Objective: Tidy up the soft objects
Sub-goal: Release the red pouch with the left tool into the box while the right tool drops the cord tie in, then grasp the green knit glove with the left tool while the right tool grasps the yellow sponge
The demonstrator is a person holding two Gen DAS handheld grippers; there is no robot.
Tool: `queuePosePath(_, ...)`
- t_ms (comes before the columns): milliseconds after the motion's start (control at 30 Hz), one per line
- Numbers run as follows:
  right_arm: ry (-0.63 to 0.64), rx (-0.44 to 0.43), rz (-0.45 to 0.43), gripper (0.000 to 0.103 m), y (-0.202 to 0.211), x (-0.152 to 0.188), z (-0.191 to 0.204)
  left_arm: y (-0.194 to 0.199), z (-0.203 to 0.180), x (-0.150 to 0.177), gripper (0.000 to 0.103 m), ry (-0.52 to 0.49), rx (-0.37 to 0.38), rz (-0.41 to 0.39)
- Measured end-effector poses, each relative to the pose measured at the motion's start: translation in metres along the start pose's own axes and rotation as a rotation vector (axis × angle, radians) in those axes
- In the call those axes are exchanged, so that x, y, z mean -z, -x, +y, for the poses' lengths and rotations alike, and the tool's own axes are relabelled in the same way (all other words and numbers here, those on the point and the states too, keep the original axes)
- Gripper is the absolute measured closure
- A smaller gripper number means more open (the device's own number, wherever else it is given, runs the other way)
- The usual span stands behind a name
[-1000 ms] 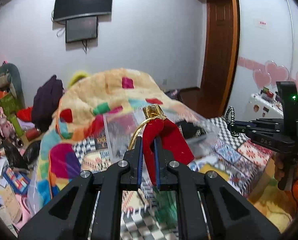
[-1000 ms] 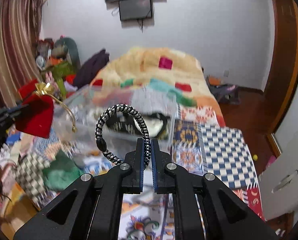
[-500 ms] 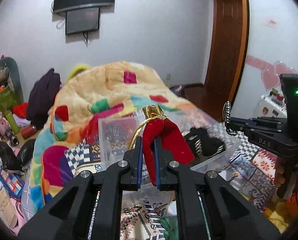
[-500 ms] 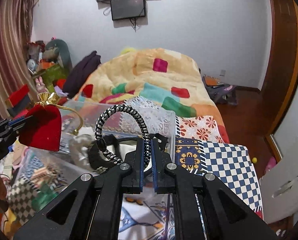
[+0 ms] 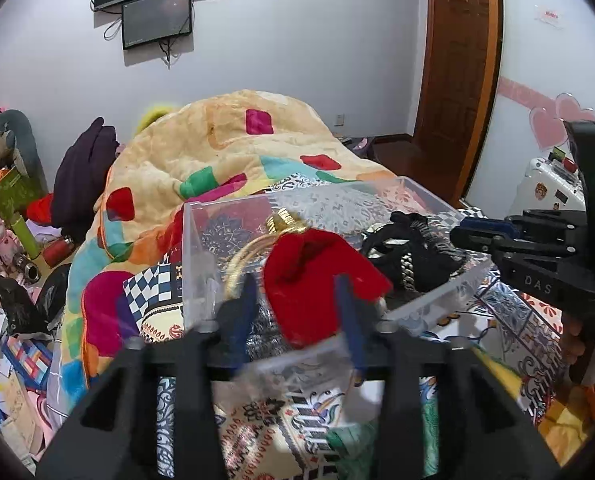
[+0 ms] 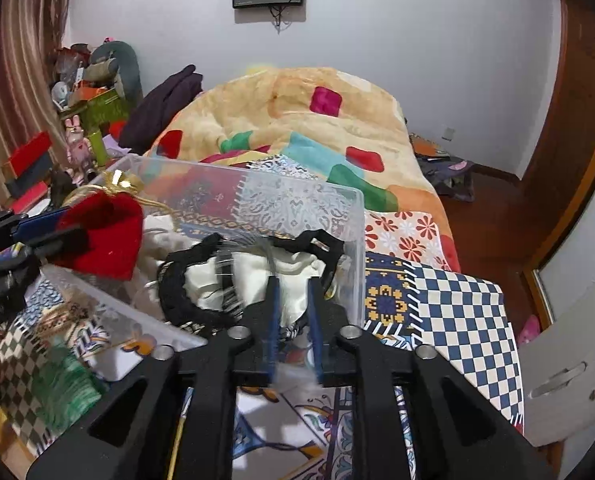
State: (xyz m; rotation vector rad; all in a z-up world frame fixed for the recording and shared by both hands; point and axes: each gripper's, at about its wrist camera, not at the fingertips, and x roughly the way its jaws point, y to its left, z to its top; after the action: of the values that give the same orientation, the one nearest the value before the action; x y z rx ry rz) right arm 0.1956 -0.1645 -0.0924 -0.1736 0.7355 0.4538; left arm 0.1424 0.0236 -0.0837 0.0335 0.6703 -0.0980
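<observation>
A clear plastic box (image 5: 437, 206) (image 6: 337, 196) stands on the patterned bedspread and holds black and white soft items (image 6: 257, 276). My left gripper (image 5: 297, 292) is open over the box's near wall; a red velvet pouch (image 5: 317, 280) with a gold drawstring top hangs loose between its spread fingers. It also shows in the right wrist view (image 6: 105, 236). My right gripper (image 6: 293, 300) is open above the box. The black-and-white braided band is a blurred streak (image 6: 233, 276) falling among the black items. The right gripper also shows in the left wrist view (image 5: 473, 234).
A folded patchwork blanket (image 5: 225, 148) is heaped behind the box. Green cloth (image 6: 61, 392) lies on the bedspread near the box. Clutter and toys (image 5: 5, 216) fill the floor at left. A wooden door (image 5: 457, 60) and a white suitcase (image 6: 569, 348) stand at right.
Both grippers moved down to the box and opened. The right one let go of the braided band, which is dropping into the box; the left one released its grip on the red pouch.
</observation>
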Motion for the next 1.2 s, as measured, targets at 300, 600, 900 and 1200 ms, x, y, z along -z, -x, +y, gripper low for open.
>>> queuePosePath(300,0.005,-0.044,-0.071,0.051,0.034,0.001,0.004,0.038,-0.013,0.005,0.031,-0.038,0.004,-0.058)
queuePosePath(600,-0.022,-0.062,-0.123,0.019,0.062,0.018,0.011,0.064,-0.012,0.016,0.003,0.001,-0.002,-0.056)
queuePosePath(900,-0.022,-0.107,0.003,0.019,0.044,0.060,0.026,0.045,-0.012,0.057,0.003,0.036,0.030,0.101)
queuePosePath(1200,-0.006,-0.127,0.086,0.020,0.028,0.088,0.040,0.026,-0.027,0.086,0.003,0.015,0.054,0.193)
